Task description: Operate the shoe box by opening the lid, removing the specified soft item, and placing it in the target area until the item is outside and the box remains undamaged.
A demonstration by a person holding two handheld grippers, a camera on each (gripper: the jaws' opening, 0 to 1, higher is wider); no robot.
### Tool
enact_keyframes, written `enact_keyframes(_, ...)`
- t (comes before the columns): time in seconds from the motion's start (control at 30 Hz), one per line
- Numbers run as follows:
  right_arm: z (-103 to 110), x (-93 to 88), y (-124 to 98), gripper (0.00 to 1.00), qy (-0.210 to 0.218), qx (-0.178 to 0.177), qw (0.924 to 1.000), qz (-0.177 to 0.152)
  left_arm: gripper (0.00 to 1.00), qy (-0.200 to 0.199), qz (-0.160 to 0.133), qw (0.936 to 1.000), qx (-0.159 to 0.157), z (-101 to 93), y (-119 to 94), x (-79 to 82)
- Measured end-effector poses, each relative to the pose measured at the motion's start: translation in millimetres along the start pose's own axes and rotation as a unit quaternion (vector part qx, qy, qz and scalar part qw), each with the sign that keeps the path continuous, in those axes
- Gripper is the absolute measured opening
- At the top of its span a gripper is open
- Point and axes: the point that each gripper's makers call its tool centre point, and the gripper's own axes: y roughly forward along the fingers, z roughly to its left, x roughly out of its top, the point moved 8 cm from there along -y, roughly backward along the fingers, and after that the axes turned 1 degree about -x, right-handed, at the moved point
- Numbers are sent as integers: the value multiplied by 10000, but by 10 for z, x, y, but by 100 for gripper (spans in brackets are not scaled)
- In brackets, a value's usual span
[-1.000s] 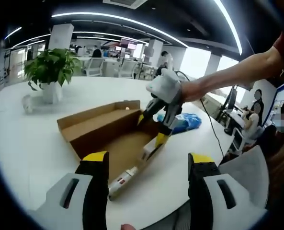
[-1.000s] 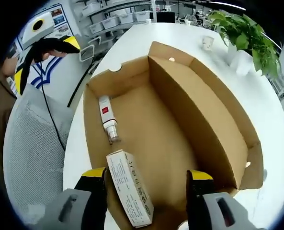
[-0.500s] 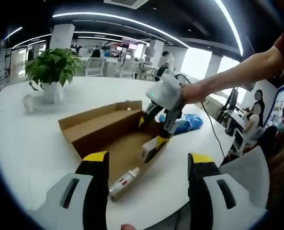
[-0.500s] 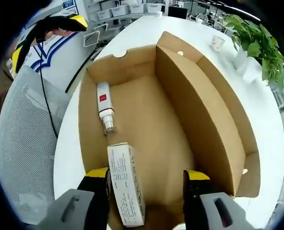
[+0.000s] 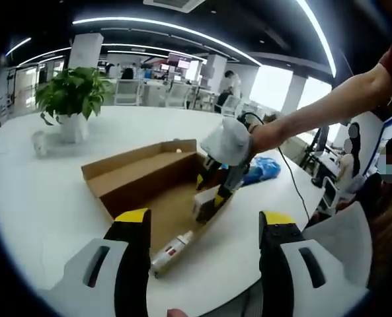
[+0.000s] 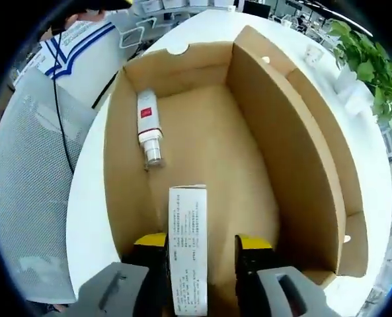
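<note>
The right gripper [image 6: 199, 246] had narrowed its fingers onto the white carton [image 6: 187, 247] in the shoe box [image 6: 295, 158], nearly pinching; the left gripper's [image 5: 204, 228] stayed spread.

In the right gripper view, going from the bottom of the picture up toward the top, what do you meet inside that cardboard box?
The right tool, its jaws on either side of the white printed carton → the white tube with a red label → the far end wall of the shoe box.
</note>
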Motion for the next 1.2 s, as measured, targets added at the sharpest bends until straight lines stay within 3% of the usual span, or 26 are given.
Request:
enact_keyframes(0.07,18,-1,23,33,3,3,9999,127,66,-11,-8,10000,20,6,-12,0)
enact_keyframes(0.2,-19,-16,5,31,86,-54,9999,86,65,-31,-1,10000,58,12,-25,-12)
enact_keyframes(0.27,10,-25,13,20,193,70,9998,29,65,-32,10,10000,68,5,-23,-23)
enact_keyframes(0.33,35,-32,31,17,154,-14,9999,-25,65,-46,-2,10000,61,-8,-21,-25)
enact_keyframes(0.77,6,-13,-69,17,300,-157,9992,-189,65,-56,-25,9999,133,-4,-77,-32)
enact_keyframes(1.2,-46,32,-364,17,561,-331,9967,-484,65,-59,-107,9998,149,-25,-91,-15)
